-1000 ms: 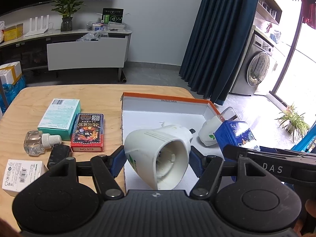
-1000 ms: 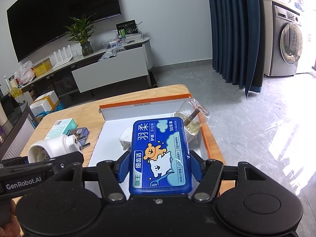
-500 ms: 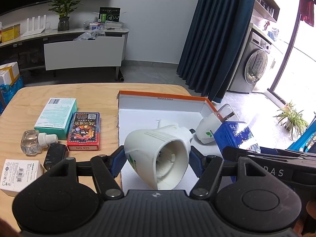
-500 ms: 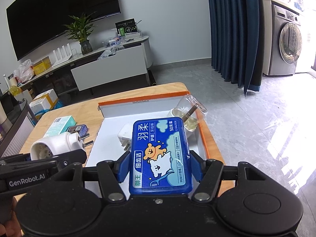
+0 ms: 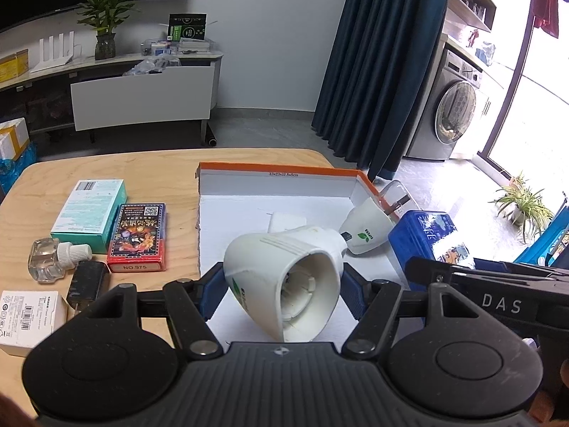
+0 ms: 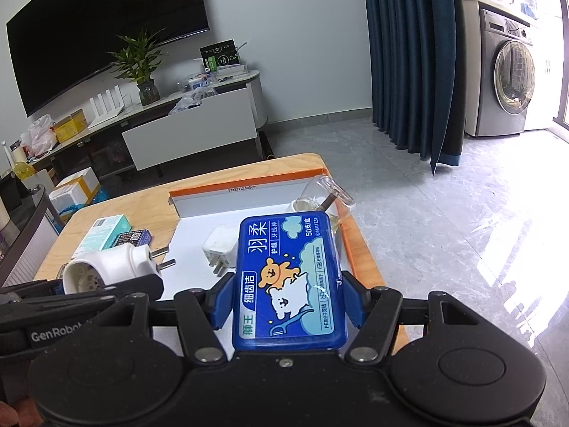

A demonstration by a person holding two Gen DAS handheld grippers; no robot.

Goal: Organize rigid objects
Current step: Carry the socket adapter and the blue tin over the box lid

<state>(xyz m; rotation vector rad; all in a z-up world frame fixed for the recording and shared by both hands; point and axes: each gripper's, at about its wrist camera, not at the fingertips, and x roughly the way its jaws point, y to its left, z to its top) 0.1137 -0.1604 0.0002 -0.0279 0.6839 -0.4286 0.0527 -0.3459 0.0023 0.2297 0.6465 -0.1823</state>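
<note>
Over the table (image 5: 170, 170), the open box (image 5: 284, 192) already takes a charger (image 6: 220, 249) and a second heater (image 5: 366, 227), so both tongs hang above it loaded: the right gripper (image 6: 288, 302) clamped on the blue case (image 6: 288, 281), the left gripper (image 5: 281, 291) pinching the white heater (image 5: 284, 284).

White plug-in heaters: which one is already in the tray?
The green-leaf-logo heater lying by the tray's right wall; the other heater is in the left gripper.
</note>
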